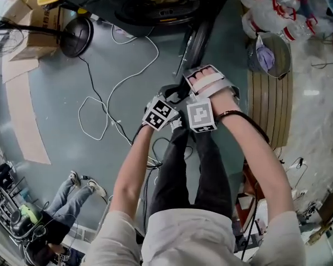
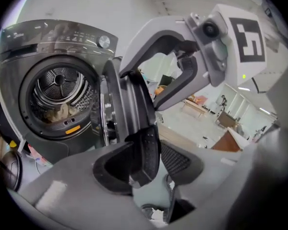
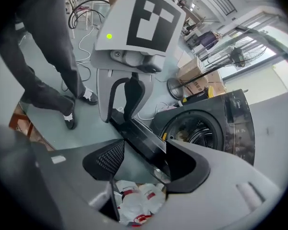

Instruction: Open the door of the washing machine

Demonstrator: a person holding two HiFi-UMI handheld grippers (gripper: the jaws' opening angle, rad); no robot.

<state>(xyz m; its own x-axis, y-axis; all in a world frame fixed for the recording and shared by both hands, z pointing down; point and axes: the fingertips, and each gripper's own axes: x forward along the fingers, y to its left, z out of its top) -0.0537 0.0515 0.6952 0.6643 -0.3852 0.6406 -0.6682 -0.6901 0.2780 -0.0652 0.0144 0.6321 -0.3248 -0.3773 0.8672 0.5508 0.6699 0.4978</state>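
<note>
Far ahead, at the washing machine (image 1: 155, 7), with door (image 1: 195, 43) swung out edge-on. Between wide-spread jaws of left gripper (image 2: 151, 163): door rim, not clamped. Between equally wide jaws of right gripper (image 3: 143, 159): same door edge, likewise loose.

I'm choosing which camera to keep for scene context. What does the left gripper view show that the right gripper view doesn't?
Only the left gripper view: the control knob, the right gripper from outside, a bright room with tables behind. Only the right gripper view: the left gripper from outside, a person's legs, floor cables, cardboard boxes, white bags. Both: the washing machine, its drum exposed, and the edge of the open door running between that view's own jaws.
</note>
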